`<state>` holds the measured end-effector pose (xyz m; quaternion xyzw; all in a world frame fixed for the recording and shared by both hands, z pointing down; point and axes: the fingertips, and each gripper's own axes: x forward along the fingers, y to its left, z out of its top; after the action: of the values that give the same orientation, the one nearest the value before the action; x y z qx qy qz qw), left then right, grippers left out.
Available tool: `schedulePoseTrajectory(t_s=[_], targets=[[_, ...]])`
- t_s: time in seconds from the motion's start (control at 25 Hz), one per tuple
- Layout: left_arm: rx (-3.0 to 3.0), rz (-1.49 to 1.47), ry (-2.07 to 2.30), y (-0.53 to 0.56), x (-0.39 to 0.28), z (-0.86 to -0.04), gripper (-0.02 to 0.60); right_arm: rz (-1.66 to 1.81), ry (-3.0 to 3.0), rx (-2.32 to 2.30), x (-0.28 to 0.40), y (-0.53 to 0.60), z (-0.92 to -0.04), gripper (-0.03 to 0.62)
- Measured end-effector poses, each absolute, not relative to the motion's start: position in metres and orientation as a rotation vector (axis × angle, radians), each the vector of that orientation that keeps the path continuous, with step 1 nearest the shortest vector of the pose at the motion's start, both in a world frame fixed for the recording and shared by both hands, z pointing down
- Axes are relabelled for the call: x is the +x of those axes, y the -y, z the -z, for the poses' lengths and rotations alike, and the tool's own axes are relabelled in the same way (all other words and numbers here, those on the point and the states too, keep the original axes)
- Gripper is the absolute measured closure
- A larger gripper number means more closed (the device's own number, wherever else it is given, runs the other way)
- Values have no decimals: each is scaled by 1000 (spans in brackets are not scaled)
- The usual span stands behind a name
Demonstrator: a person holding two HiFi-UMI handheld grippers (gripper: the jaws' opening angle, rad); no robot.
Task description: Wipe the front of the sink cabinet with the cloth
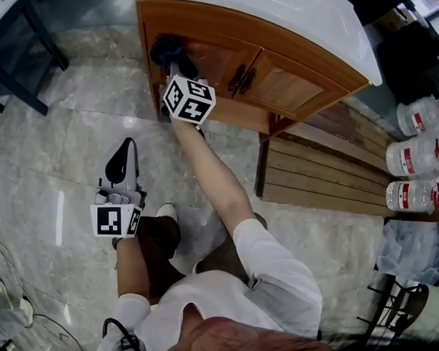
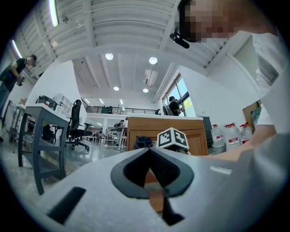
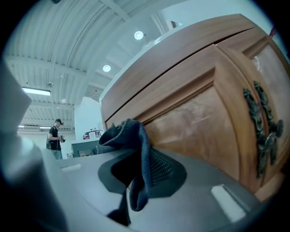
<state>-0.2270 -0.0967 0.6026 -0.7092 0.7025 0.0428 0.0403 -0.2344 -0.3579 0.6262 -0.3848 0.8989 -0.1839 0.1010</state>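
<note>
Left tongs (image 1: 124,157): I read the jaws as closed tip to tip with nothing between them. They are held low over the marble floor (image 1: 77,130), well apart from the sink cabinet (image 1: 287,87).
Right tongs (image 1: 171,56): I see the jaws clamped on the cloth (image 3: 134,154), with the arm stretched forward.
Cloth: dark blue and bunched between the right jaws, one fold hanging down. It lies against the left door near its upper left corner.
Sink cabinet: brown wood with a white top, two doors, and dark metal handles (image 1: 242,78) at the centre seam.
Far right: wooden slats (image 1: 327,175) lie on the floor, with water bottles (image 1: 421,153) beyond them.
</note>
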Motion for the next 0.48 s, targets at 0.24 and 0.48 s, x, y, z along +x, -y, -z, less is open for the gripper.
schedulePoseTrajectory(t_s=[0.24, 0.48], targets=[[-2214, -102, -2115, 104, -224, -608, 577, 458, -2573, -1276, -143, 378, -616, 536], [-2243, -107, -2094, 107, -220, -613, 577, 413, -2473, -1388, -48, 381, -605, 536]])
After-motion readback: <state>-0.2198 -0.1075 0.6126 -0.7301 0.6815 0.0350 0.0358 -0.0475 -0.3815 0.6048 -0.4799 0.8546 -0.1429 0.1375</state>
